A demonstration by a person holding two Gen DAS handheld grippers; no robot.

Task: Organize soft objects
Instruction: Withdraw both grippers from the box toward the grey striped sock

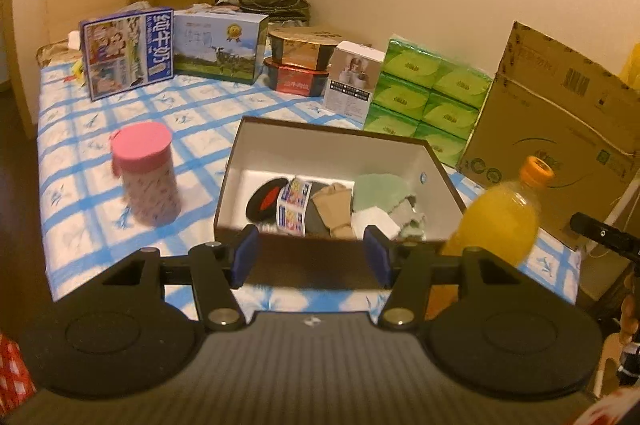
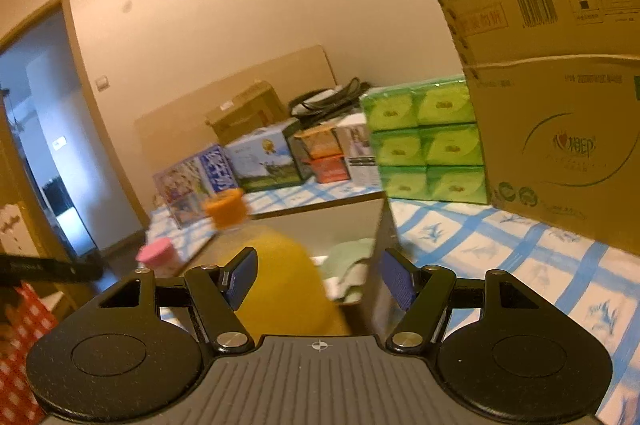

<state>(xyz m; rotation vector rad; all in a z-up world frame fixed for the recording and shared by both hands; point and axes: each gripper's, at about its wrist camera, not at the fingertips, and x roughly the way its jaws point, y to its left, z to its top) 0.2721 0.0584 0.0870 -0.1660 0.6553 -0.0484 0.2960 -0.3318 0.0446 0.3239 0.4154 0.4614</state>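
Observation:
An open shoebox sits on the blue-checked bed. Inside it lie a green cloth, a white cloth, a brown fabric piece, a black round item and a printed pack. My left gripper hovers open just before the box's near wall, with nothing between its blue pads. My right gripper is open too. The orange juice bottle stands close in front of it, nearer its left finger, and no pad presses on the bottle. Past it are the box and the green cloth.
A pink-lidded canister stands left of the box and the juice bottle right of it. Milk cartons, gift boxes, green tissue packs and a large cardboard box line the far side. A doorway opens at the left.

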